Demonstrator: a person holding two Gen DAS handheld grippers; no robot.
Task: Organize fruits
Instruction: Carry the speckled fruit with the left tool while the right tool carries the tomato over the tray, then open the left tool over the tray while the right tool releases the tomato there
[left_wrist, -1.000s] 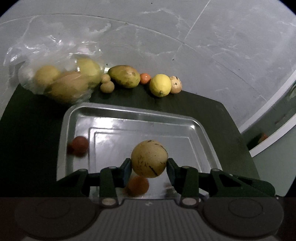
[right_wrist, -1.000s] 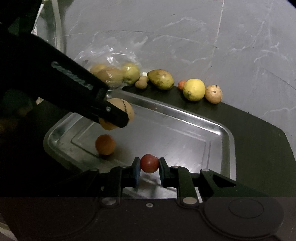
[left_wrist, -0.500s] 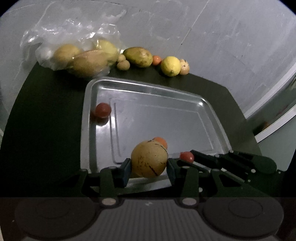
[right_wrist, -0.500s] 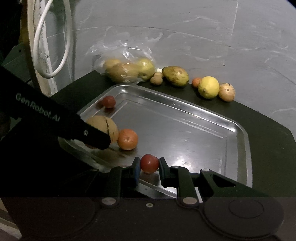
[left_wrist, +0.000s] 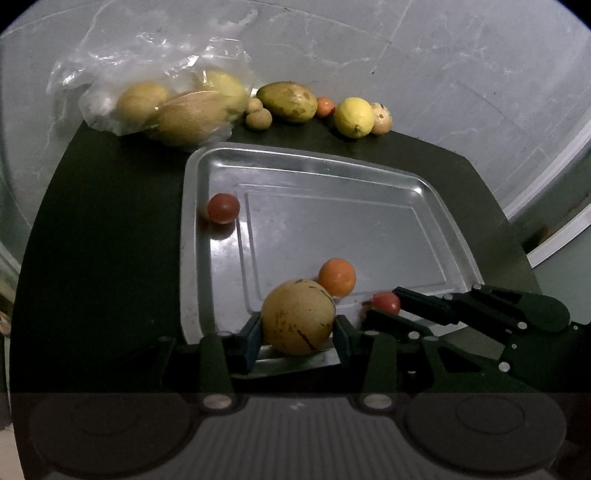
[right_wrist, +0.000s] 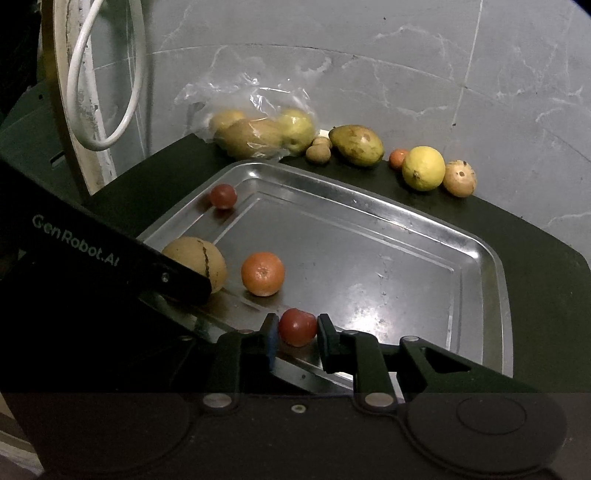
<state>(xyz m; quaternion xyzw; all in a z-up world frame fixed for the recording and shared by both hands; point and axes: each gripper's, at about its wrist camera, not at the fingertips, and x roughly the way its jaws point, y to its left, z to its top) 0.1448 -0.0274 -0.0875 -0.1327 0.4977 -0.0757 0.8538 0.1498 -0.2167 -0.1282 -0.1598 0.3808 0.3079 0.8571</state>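
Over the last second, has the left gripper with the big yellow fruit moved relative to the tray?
Yes. The left gripper pulled back toward the metal tray's near rim; its yellow fruit now sits near the orange.

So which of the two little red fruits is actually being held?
The small red fruit at the tray's near edge, between the fingers of the right hand-held gripper. The other red fruit lies loose in the far left corner.

— What lies under everything?
— A dark worktop (right_wrist: 535, 266), set on a grey marbled floor (right_wrist: 406, 74).
— And at the far left?
— A white cable (right_wrist: 79, 110) looped beside a pale upright post (right_wrist: 55, 110).
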